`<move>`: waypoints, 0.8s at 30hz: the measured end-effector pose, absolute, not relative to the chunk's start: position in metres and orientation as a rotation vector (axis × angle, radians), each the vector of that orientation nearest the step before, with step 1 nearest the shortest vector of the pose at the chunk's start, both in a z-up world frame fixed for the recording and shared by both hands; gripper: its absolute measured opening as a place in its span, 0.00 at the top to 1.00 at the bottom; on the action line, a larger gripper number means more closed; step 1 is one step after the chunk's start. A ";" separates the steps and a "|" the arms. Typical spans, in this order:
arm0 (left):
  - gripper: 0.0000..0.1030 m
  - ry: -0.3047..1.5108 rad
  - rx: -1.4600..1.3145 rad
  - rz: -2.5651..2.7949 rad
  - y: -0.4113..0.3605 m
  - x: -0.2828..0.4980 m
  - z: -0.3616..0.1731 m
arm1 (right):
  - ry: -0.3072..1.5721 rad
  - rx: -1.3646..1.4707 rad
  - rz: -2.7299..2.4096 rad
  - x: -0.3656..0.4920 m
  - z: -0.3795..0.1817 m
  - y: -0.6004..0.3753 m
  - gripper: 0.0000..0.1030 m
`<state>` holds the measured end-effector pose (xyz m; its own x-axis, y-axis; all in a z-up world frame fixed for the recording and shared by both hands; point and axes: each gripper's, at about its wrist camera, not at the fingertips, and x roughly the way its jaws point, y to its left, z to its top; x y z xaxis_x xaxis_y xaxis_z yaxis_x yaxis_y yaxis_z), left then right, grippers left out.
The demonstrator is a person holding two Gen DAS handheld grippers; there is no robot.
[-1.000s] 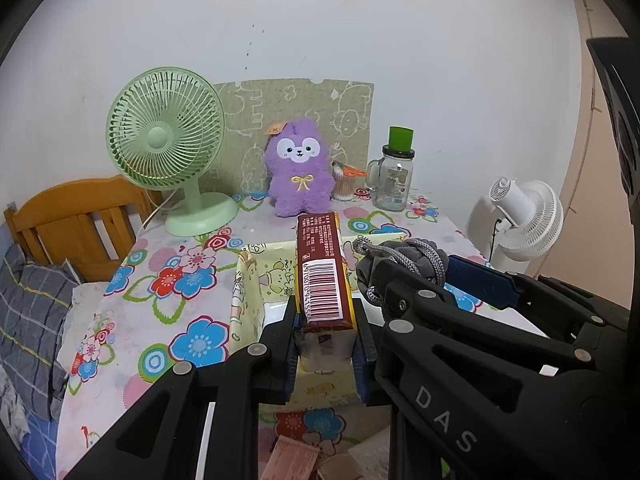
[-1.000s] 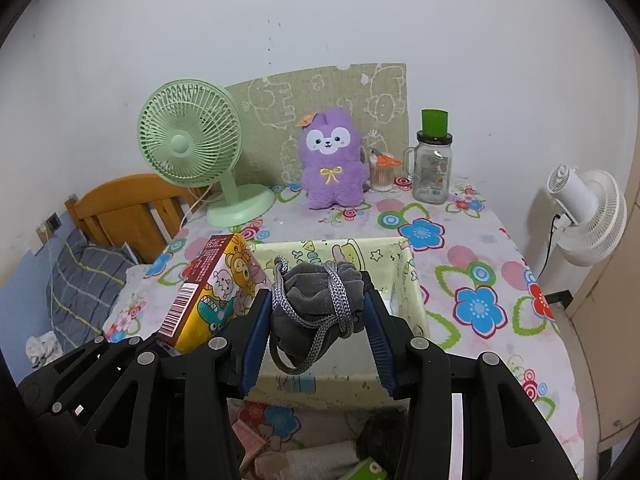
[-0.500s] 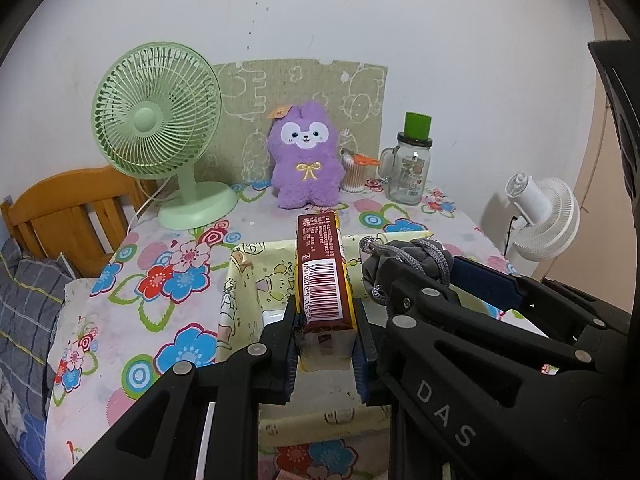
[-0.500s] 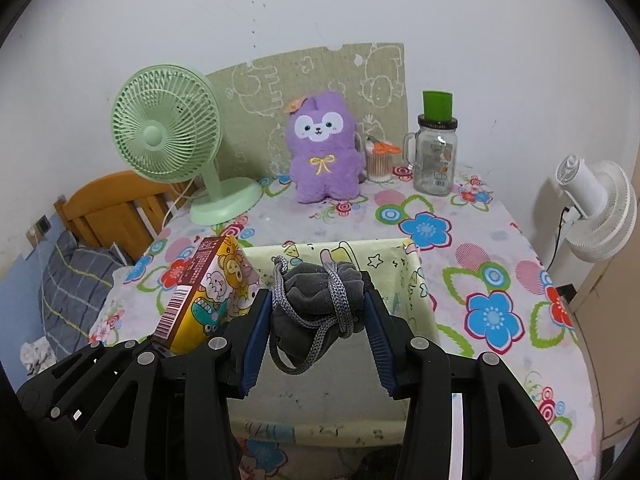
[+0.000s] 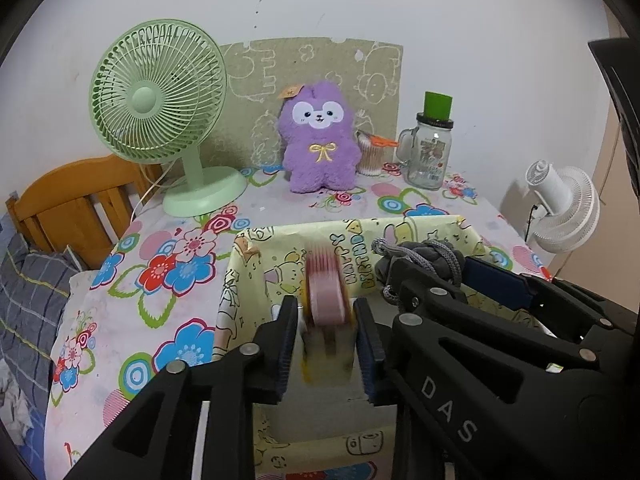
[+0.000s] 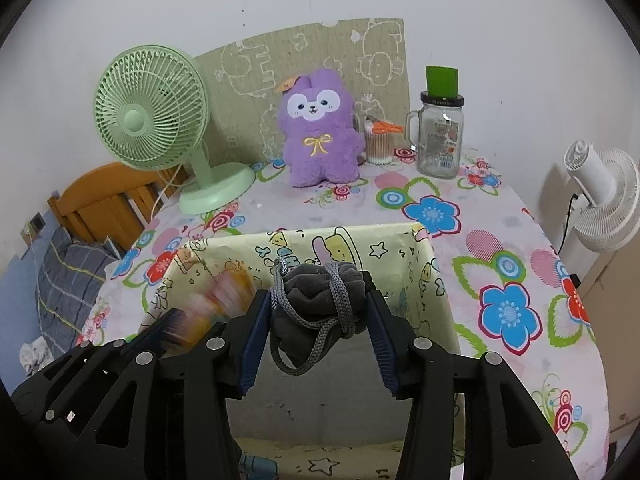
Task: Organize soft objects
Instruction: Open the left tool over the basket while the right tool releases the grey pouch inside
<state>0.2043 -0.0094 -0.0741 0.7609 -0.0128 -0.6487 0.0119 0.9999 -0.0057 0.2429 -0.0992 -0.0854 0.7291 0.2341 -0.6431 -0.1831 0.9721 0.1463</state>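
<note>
A yellow cartoon-print box [image 5: 424, 224] [image 6: 400, 232] stands open on the flowered table. My left gripper [image 5: 325, 312] hangs over its inside with its jaws opening. A red and yellow snack carton [image 5: 326, 300] sits blurred between them, loose from the pads and dropping; it is a smear [image 6: 218, 300] in the right wrist view. My right gripper [image 6: 318, 300] is beside it over the box. Its jaws are starting to open, and the pads still press a grey drawstring pouch [image 6: 312, 300] [image 5: 420, 252], whose cord loop dangles below.
At the back of the table stand a green desk fan [image 5: 158, 92], a purple plush toy [image 5: 320, 140], a cotton-swab tub [image 5: 370, 156] and a glass jar with a green lid [image 5: 430, 152]. A wooden bed frame [image 5: 72, 208] is left, a white fan [image 5: 560, 208] right.
Both grippers moved forward and down over the box. The left jaws have parted and the carton, sharp and upright before, is now blurred and slipping down. The pouch stays gripped.
</note>
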 end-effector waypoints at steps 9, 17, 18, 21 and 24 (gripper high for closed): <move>0.33 0.694 -0.003 -0.022 -0.009 0.204 -0.076 | 0.689 0.045 0.214 0.241 -0.085 -0.098 0.13; 0.29 0.680 0.002 -0.005 -0.008 0.198 -0.072 | 0.686 0.032 0.207 0.236 -0.080 -0.097 0.06; 0.28 0.675 0.005 0.000 -0.008 0.196 -0.070 | 0.681 0.031 0.205 0.234 -0.079 -0.096 0.06; 0.28 0.667 0.004 -0.001 -0.008 0.191 -0.067 | 0.672 0.027 0.200 0.228 -0.075 -0.097 0.05; 0.27 0.657 0.003 -0.004 -0.009 0.185 -0.062 | 0.663 0.025 0.195 0.221 -0.070 -0.099 0.05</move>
